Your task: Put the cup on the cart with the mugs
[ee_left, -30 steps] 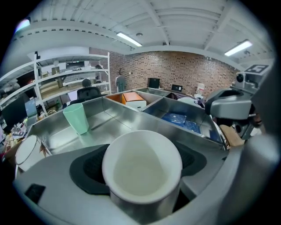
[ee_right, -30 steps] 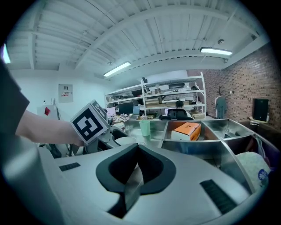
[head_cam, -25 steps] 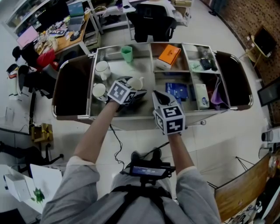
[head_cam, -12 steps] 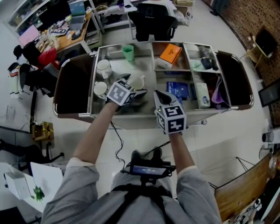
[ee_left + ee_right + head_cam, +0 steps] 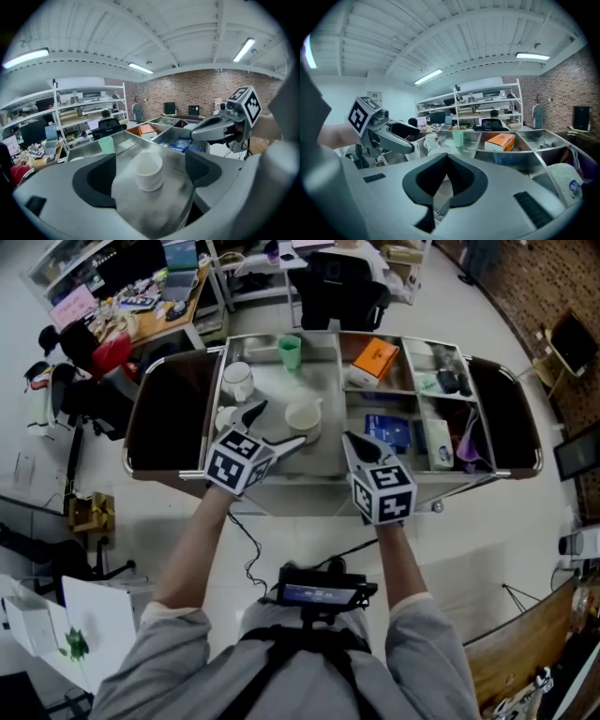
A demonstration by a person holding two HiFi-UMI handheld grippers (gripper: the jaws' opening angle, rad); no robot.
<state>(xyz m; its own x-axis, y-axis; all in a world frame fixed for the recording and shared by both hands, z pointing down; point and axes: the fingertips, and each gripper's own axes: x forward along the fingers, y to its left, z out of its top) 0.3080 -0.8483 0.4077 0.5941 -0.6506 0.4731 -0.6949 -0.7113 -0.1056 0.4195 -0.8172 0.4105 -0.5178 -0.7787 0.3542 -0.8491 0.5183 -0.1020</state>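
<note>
Since a second back, the left gripper point(image 5: 278, 425) has come off the cup point(image 5: 305, 415) and pulled up and back toward the person. It was wrapped round the cup before. Now the cup stands upright on its own on the cart point(image 5: 319, 465), in the same steel bay as the mugs point(image 5: 236, 381). Its jaws have just been opening, then eased in a touch, and they're spread wide with nothing pinched. Meanwhile the right gripper point(image 5: 359, 444) hasn't budged.

Head view: the cart is a long stainless thing split into bays, with dark brown wings at both ends, parked on a pale tiled floor point(image 5: 469, 549). A green cup point(image 5: 290, 351) sits at the back of the mug bay. An orange box point(image 5: 373, 360) is one bay over, with a blue box point(image 5: 386, 432) in front of it. There's a cluttered table point(image 5: 141, 306) with monitors at upper left, a black office chair point(image 5: 333, 292) behind the cart and a brick wall point(image 5: 525, 287) at upper right.

Left gripper view: the cup point(image 5: 149, 171) sits on bare steel just ahead, framed between the two pads, and neither one touches it. Behind it are shelving point(image 5: 89, 108), brick and strip lights point(image 5: 28, 57).

Right gripper view: the jaws are pressed together with nothing between them. Past them are the mugs, the green cup and the orange box, then shelves under a white ribbed ceiling point(image 5: 464, 42).
</note>
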